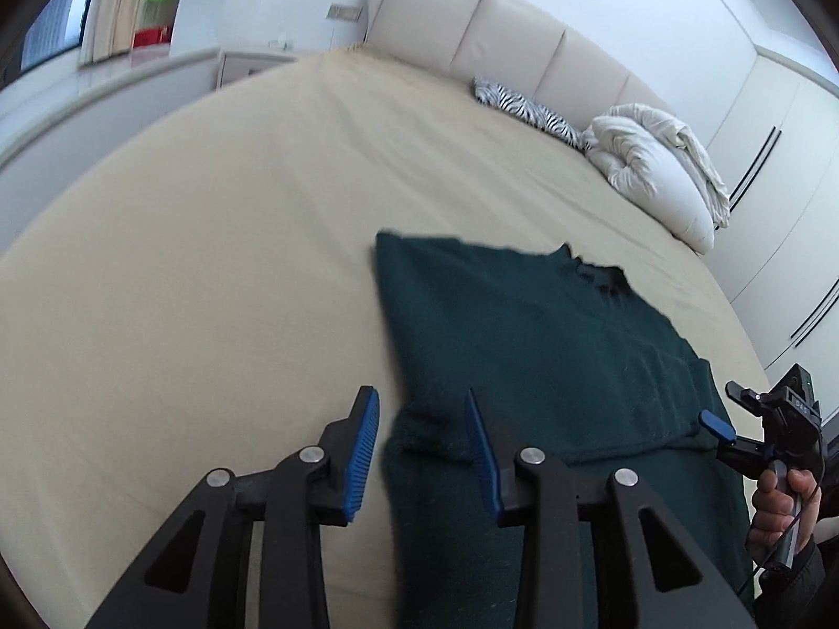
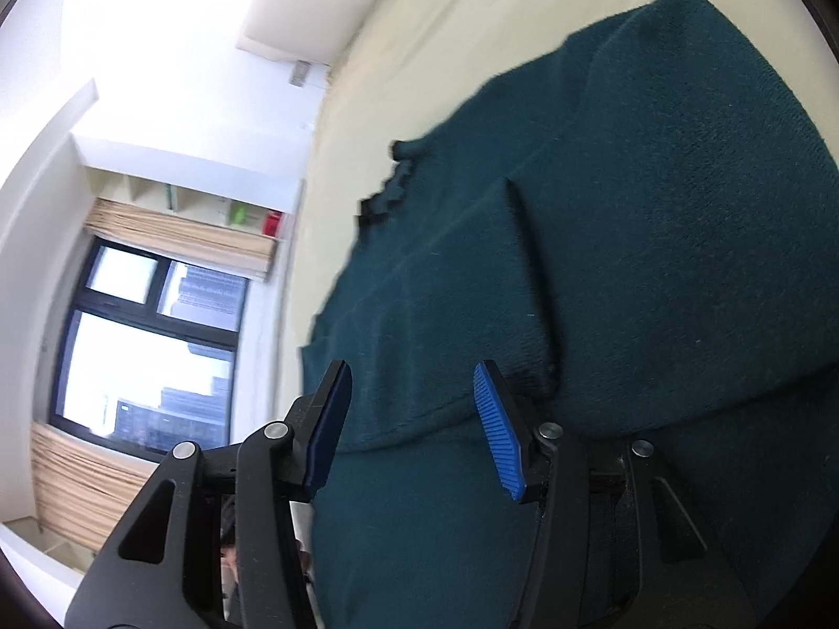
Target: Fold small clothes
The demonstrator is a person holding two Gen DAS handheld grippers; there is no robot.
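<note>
A dark green sweater (image 1: 524,346) lies spread on the beige sheet of a bed (image 1: 210,262), its neckline toward the headboard (image 1: 503,36) and part of it folded over itself, so a doubled layer crosses the body. Its near left edge runs up between the pads of the left gripper (image 1: 419,451). The jaws stand partly apart with the cloth in the gap; the pads do not press on it. The gripper points down at a slant over the sweater's edge. In the right wrist view the right gripper (image 2: 414,430) is also partly open, the folded edge of the sweater (image 2: 629,209) lying loose between and beyond its blue pads. In the left view the person's right hand (image 1: 781,508) clasps that gripper's handle at the sweater's right side. A crumpled white duvet (image 1: 660,167) and a zebra-print pillow (image 1: 524,105) sit near the headboard.
</note>
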